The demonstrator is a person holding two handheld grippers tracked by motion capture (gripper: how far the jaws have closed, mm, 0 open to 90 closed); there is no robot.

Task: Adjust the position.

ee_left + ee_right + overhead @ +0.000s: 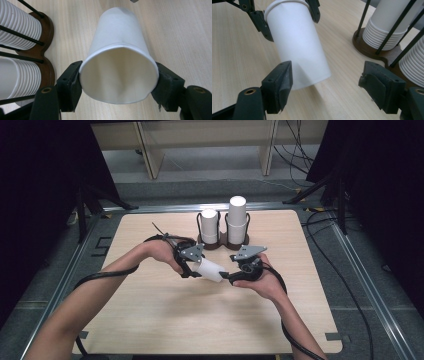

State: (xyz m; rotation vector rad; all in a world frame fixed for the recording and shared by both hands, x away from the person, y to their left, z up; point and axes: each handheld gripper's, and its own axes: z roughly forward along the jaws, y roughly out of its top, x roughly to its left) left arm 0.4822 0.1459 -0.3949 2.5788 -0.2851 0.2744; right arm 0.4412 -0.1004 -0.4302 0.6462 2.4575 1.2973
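Paper cup (119,62), white and lying nearly on its side above the middle of the wooden table (150,320), is clamped near its rim between the jaws of the left gripper (192,270), its closed base pointing toward the right gripper (235,276). In the left gripper view the rim bows slightly out of round where the black pads press it from either side. The right gripper view shows that gripper's own jaws standing wide apart, one pad just beside the cup's base end and the other well off to the side, gripping nothing. Behind both, at the far edge of the table, a dark brown two-slot cup holder (222,244) with black wire uprights carries two stacks of upturned white cups (238,217), the right stack the taller.

The work in hand looks like a handover or a two-gripper hold on the single cup. The main risk is the thin wall: any harder squeeze at the rim could crease or collapse it, and a second grip closing on the tapered base might slide off and knock the cup loose. A swing toward the holder could also catch a wire upright and topple a stack.
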